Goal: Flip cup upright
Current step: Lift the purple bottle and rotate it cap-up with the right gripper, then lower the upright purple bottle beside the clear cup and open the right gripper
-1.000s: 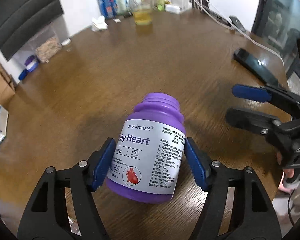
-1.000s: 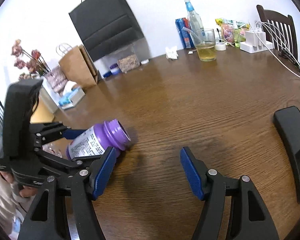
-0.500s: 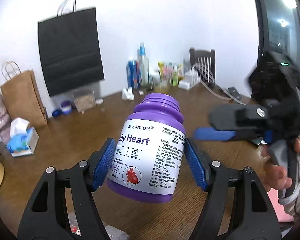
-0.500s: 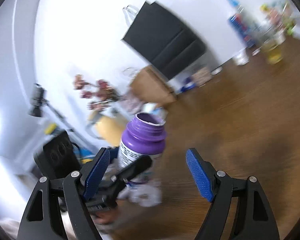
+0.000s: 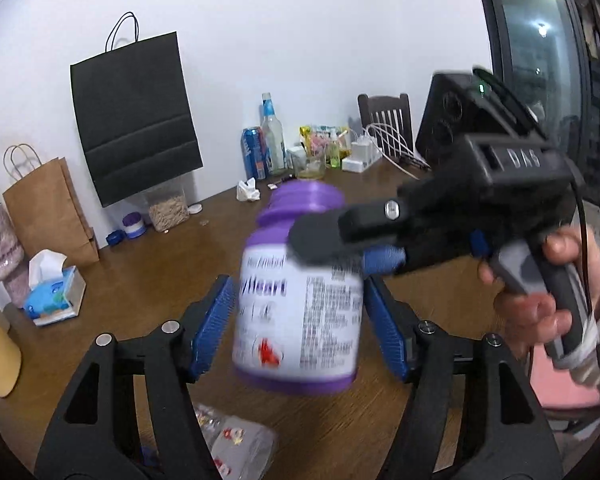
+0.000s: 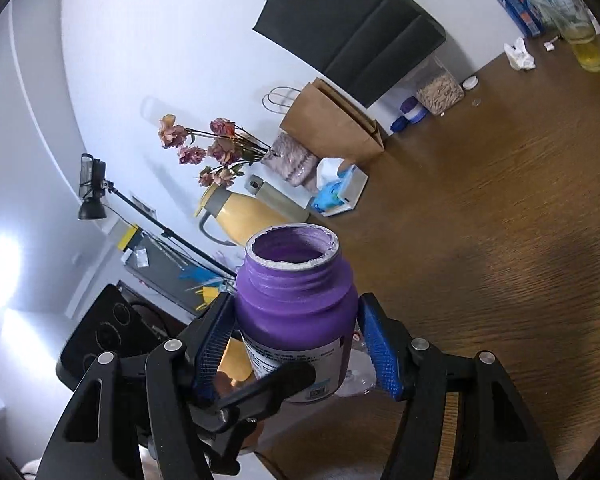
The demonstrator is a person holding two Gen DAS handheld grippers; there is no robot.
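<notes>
A lidless purple bottle [image 5: 300, 312] with a white label serves as the cup. It is upright with its open mouth up, held above the wooden table [image 5: 140, 280]. My right gripper [image 6: 296, 304] is shut on the bottle [image 6: 296, 308] at its shoulder. In the left wrist view the right gripper [image 5: 340, 248] reaches in from the right across the bottle's top. My left gripper [image 5: 298, 284] flanks the lower body with slim gaps beside its blue pads, and the bottle looks blurred there. One black left finger [image 6: 268, 386] crosses the label.
A tissue box [image 5: 54, 296], a brown paper bag [image 5: 48, 208] and a black bag [image 5: 136, 116] stand at the table's far left. Bottles, a can and a glass [image 6: 586, 46] sit at the back. A plastic packet [image 5: 236, 440] lies under my left gripper. A hand [image 5: 540, 312] holds the right gripper.
The bottle was lifted off the table and turned mouth up in my left gripper. My right gripper came in and shut on its shoulder, and the left pads have loosened.
</notes>
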